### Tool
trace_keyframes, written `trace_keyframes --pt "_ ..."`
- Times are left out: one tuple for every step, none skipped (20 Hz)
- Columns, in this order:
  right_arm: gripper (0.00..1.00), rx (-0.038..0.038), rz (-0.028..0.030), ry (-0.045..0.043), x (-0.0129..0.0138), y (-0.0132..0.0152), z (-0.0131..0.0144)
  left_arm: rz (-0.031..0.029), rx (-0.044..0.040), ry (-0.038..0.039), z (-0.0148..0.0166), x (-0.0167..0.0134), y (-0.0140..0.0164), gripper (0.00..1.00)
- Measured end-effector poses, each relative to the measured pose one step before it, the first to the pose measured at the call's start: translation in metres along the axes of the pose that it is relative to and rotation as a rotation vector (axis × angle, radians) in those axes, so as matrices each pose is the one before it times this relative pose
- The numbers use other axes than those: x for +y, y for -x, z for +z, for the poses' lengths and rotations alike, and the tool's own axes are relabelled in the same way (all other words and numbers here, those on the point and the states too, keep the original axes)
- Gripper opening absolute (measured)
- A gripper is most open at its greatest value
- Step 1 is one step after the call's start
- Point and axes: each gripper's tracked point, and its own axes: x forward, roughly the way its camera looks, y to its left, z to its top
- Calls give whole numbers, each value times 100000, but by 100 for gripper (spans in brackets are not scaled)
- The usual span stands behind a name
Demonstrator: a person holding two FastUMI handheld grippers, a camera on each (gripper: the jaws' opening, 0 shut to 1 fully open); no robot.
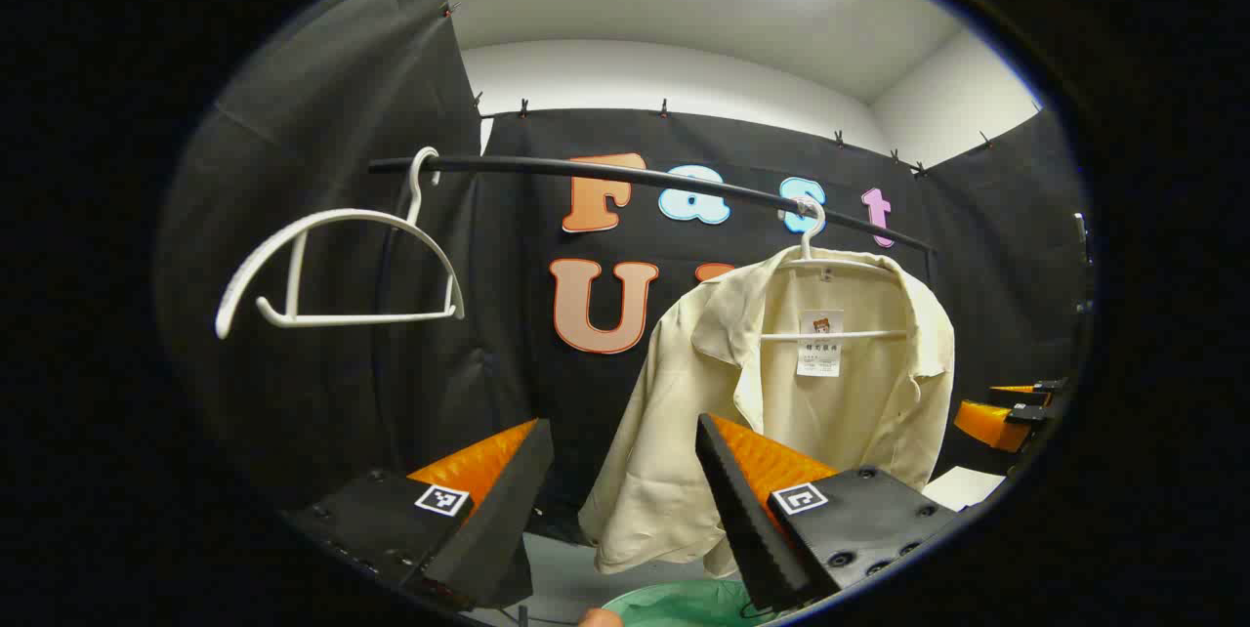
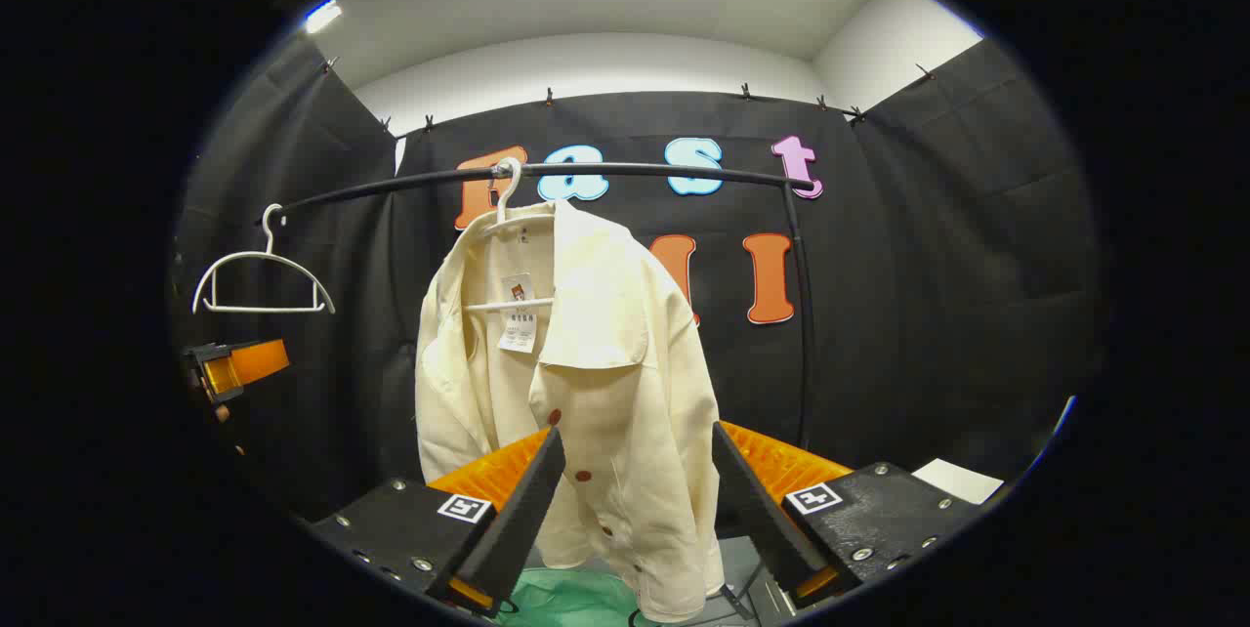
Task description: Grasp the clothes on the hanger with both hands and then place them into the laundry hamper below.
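A cream shirt (image 1: 781, 412) (image 2: 576, 383) hangs on a white hanger (image 1: 811, 246) (image 2: 505, 207) from a black rail (image 1: 645, 178) (image 2: 605, 170). Under it lies the green laundry hamper (image 1: 684, 605) (image 2: 562, 600), of which just the top edge shows. My left gripper (image 1: 625, 500) is open, short of the shirt and a little left of its sleeve. My right gripper (image 2: 635, 500) is open too, with the shirt's buttoned front hanging beyond the gap between its fingers. The right gripper (image 1: 1006, 412) also shows at the far right in the left gripper view, the left gripper (image 2: 234, 368) at the far left in the right gripper view.
An empty white hanger (image 1: 342, 266) (image 2: 262, 280) hangs at the left end of the rail. The rail's black upright post (image 2: 803, 314) stands right of the shirt. A white sheet (image 1: 962, 488) (image 2: 957, 480) lies low at the right. A fingertip (image 1: 596, 618) shows at the bottom edge.
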Motion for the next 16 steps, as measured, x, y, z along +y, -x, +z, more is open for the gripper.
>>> trace_keyframes --pt "94 286 -58 834 72 -407 -314 -1508 526 2420 -459 -382 -732 97" --pt "94 722 485 481 358 -154 -324 -841 648 948 -236 -210 -313 97" --pt "94 842 768 -197 202 75 -199 398 296 -818 -70 146 -237 97" --pt "94 610 436 -428 151 12 -88 1314 -428 -1963 224 330 -90 97" --pt "94 313 565 -350 80 0 -46 779 -1390 -1760 508 72 18 93" --pt "94 -158 136 -296 24 89 213 -7 -1399 -917 464 -199 -68 93" --pt "94 -304 -288 -209 -92 95 21 -555 -765 -183 77 -281 54 96" --pt "94 49 -309 150 43 -23 -122 -869 -228 293 8 -299 -48 96" --pt "94 442 -31 240 2 67 -256 -599 378 437 -167 -182 -148 97" --pt "94 627 553 281 259 -44 -349 -399 967 433 -351 -78 -77 97" --pt "94 699 745 318 252 -142 -328 -273 1090 569 -391 18 24 97" --pt "94 619 547 216 127 -89 -130 -307 756 381 -222 -30 -15 97" --pt "94 330 432 53 6 -60 -98 23 389 13 -119 44 35 97" --pt "94 85 12 -148 -89 -120 -69 726 -96 -289 41 161 1 97" --pt "94 -69 -294 -323 -98 -183 -37 625 -202 -356 32 123 -29 96" --pt "94 -88 -422 -378 -149 -144 -59 324 121 -106 -69 30 -21 96"
